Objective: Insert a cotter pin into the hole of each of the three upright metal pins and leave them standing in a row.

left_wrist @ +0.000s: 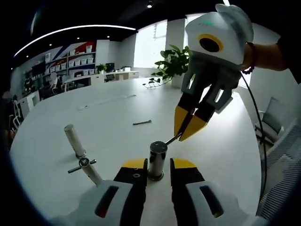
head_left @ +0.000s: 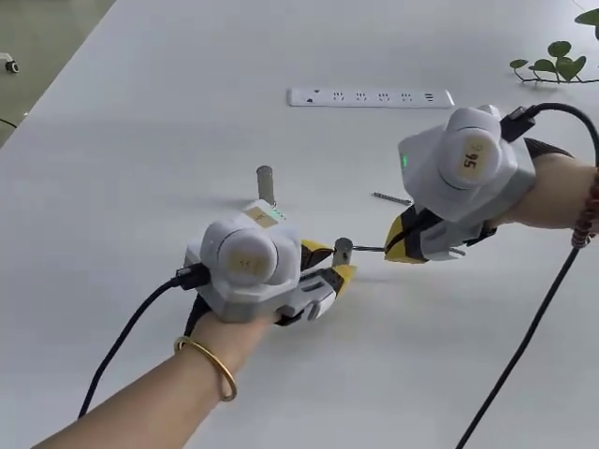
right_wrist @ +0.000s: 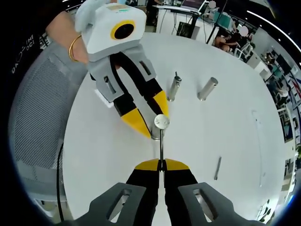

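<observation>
where the grippers met: a metal pin (left_wrist: pixel 157 157) stood upright on the white table (head_left: pixel 140 140), low between both tools.
left gripper (left_wrist: pixel 158 165): jaws narrowed onto the metal pin's lower half, one pad on each side, clamping it.
cotter pin (right_wrist: pixel 161 143): lay level, its far tip at the metal pin's top; whether it had entered the hole could not be told.
right gripper (right_wrist: pixel 161 165): jaws closed tight on the cotter pin's near end.
second pin (left_wrist: pixel 91 173): just beside the left gripper, a thin piece crossing its top.
third pin (left_wrist: pixel 74 139): next to the second pin, bare.
spare cotter pin (left_wrist: pixel 142 123): flat on the table, farther out.
power strip (head_left: pixel 371 97): well beyond the pins, lying flat.
</observation>
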The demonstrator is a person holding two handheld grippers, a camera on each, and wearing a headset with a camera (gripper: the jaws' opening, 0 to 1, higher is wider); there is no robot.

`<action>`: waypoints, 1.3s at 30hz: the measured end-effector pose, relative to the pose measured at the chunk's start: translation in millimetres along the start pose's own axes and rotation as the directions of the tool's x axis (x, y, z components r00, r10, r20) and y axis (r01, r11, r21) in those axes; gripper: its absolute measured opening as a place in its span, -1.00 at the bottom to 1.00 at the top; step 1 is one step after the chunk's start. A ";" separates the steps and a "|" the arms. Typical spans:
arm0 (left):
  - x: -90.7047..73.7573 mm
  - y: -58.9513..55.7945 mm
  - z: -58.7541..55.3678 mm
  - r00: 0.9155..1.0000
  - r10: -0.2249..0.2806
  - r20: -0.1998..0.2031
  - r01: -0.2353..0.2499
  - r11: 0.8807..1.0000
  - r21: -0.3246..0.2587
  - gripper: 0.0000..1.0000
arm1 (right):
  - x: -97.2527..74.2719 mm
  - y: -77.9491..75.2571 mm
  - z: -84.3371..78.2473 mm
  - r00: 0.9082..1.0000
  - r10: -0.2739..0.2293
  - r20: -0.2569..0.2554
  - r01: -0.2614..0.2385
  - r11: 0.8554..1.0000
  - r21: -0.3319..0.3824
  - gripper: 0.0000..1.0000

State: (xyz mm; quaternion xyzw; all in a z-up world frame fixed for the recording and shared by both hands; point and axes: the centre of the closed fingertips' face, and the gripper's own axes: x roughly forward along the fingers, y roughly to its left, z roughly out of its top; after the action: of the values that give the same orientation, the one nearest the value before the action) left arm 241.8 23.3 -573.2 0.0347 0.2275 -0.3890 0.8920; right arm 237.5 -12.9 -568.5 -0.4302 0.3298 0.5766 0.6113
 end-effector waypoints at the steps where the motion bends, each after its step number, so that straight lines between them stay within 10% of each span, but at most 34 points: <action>1: 0.7 -0.9 -0.4 1.000 -0.007 0.000 0.007 1.000 -0.016 -0.66 | 0.9 -1.1 -0.4 1.000 0.001 0.001 -0.001 1.000 0.001 -1.00; 39: 6.2 4.0 -8.1 0.999 0.000 -0.032 0.001 0.999 0.036 -0.77 | 5.4 -3.2 14.5 0.999 0.005 -0.050 -0.006 1.000 -0.018 -1.00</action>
State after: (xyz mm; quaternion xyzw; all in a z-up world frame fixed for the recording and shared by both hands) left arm 245.2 23.8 -583.6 0.0571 0.2346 -0.3928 0.8874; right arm 239.9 2.6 -566.9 -0.4493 0.3408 0.5702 0.5973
